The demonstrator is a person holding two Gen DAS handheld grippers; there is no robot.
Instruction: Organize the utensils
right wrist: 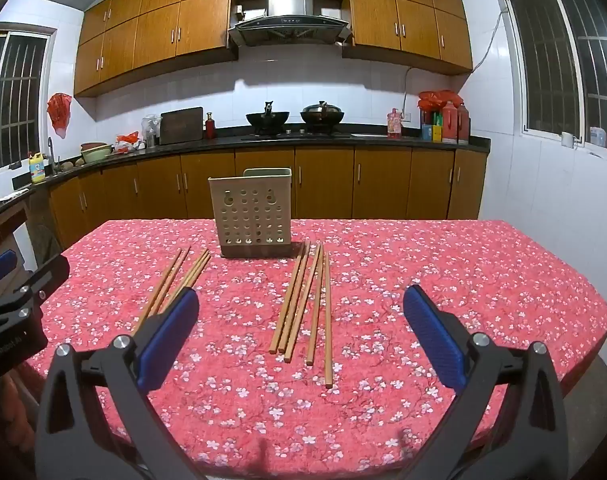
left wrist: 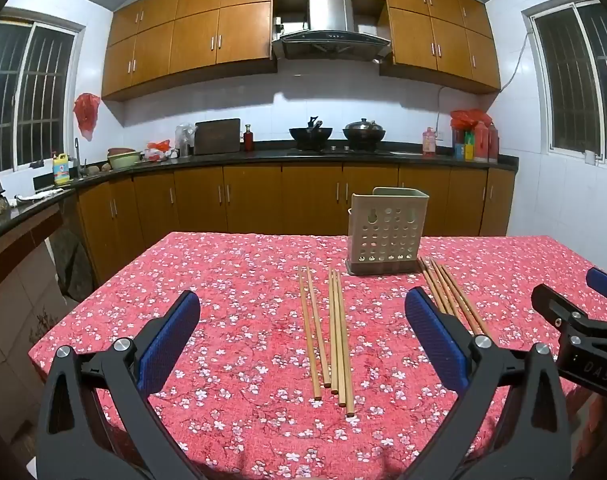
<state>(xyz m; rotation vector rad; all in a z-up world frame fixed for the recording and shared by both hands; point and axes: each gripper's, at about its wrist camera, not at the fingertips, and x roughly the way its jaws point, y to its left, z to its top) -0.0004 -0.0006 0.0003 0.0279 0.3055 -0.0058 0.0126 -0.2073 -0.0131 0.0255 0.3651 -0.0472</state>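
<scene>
Ten wooden chopsticks, none yet collected: five (left wrist: 329, 330) lay loose between left gripper's (left wrist: 303, 340) wide-apart fingers, five (right wrist: 303, 300) ahead of right gripper (right wrist: 303, 336), equally spread, empty. Perforated utensil holder (left wrist: 385, 232) stood beyond, apparently unfilled.

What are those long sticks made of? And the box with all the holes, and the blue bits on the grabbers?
The chopsticks look like bamboo or wood: matte tan-brown with a faint grain. The holder looks like moulded plastic: smooth beige walls with neat round holes and a darker base. The blue pads seem to be rubber or a soft textured plastic, judging by their fine ridged surface, though that is less certain.
</scene>
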